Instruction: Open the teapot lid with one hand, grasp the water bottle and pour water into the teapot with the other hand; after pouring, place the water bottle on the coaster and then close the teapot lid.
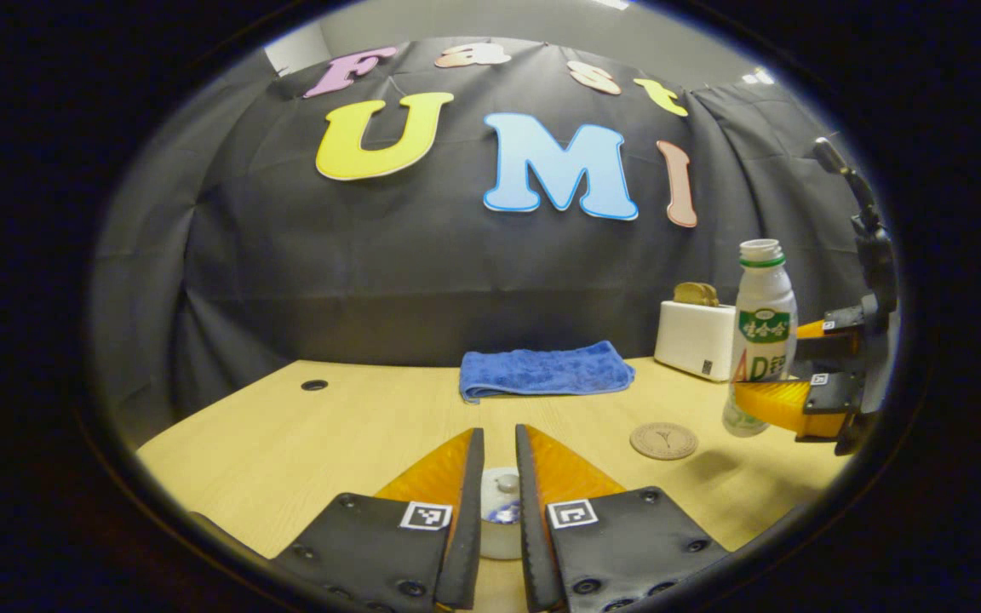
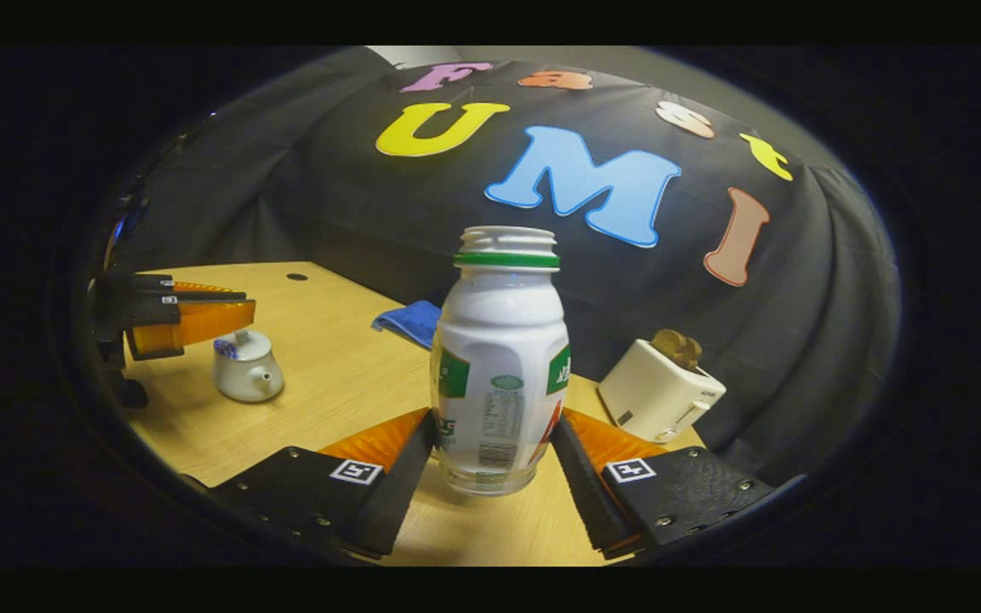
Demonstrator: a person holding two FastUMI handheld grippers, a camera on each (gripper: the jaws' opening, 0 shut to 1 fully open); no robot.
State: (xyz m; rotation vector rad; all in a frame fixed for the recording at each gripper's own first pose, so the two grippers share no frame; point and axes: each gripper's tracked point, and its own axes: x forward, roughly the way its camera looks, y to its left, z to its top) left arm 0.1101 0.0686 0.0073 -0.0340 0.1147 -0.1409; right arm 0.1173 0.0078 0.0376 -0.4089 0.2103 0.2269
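Note:
A small white teapot (image 1: 501, 521) with its lid (image 2: 233, 345) on stands on the wooden table (image 1: 303, 443). My left gripper (image 1: 500, 432) hovers right over it, fingers close together with a narrow gap in which the lid knob (image 1: 507, 483) shows. Whether they press on the knob I cannot tell. In the right gripper view the left gripper (image 2: 248, 308) sits just above the teapot (image 2: 245, 368). My right gripper (image 2: 495, 421) is shut on the lower body of an uncapped, upright white bottle (image 2: 499, 375). That bottle (image 1: 761, 340) stands right of the round coaster (image 1: 663, 440).
A folded blue towel (image 1: 546, 370) lies at the back of the table. A white toaster (image 1: 695, 339) with bread in it stands at the back right, close behind the bottle. A small dark hole (image 1: 314, 385) marks the tabletop at the far left.

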